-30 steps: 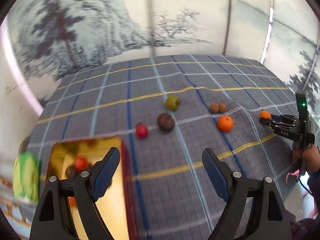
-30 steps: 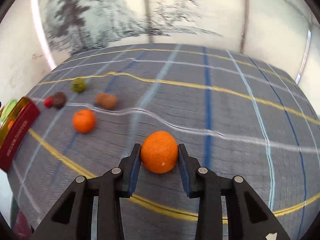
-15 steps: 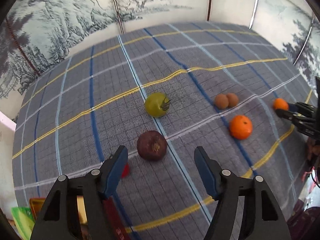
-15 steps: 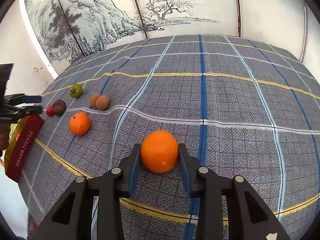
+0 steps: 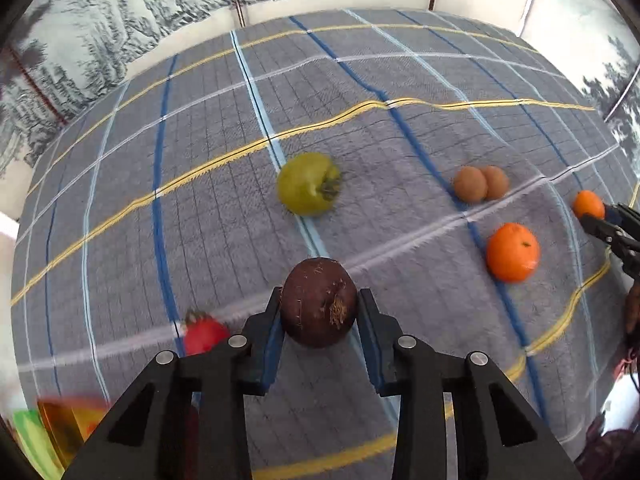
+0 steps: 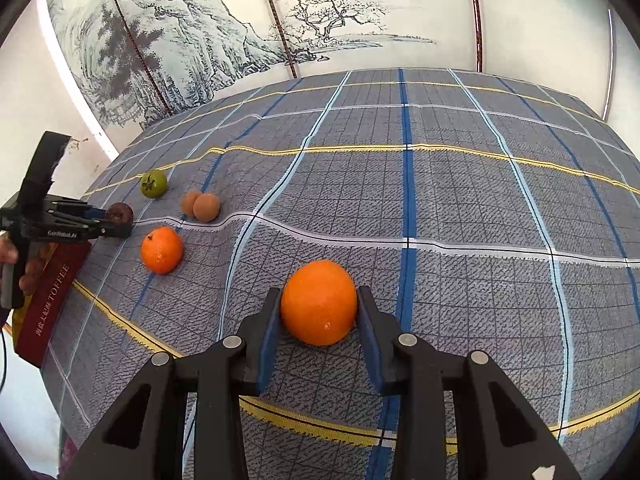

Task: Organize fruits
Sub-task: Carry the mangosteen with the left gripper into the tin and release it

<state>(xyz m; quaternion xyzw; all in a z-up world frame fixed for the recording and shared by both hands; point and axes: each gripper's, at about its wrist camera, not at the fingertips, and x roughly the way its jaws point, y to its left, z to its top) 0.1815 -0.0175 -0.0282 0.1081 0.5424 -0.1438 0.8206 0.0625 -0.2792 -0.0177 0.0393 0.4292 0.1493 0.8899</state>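
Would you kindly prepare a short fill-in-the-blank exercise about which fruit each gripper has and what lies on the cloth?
1. The left gripper is closed around a dark ____ fruit.
2. The right gripper grips an ____.
3. The two small brown fruits lie ____ each other.
4. The red box bears the word ____.

Missing words: brown; orange; touching; TOFFEE

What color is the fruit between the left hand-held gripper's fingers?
Dark maroon-brown fruit, clearest in the left wrist view.

Perhaps home: ink-painted screen (image 6: 224, 36), tablecloth (image 6: 460, 200)
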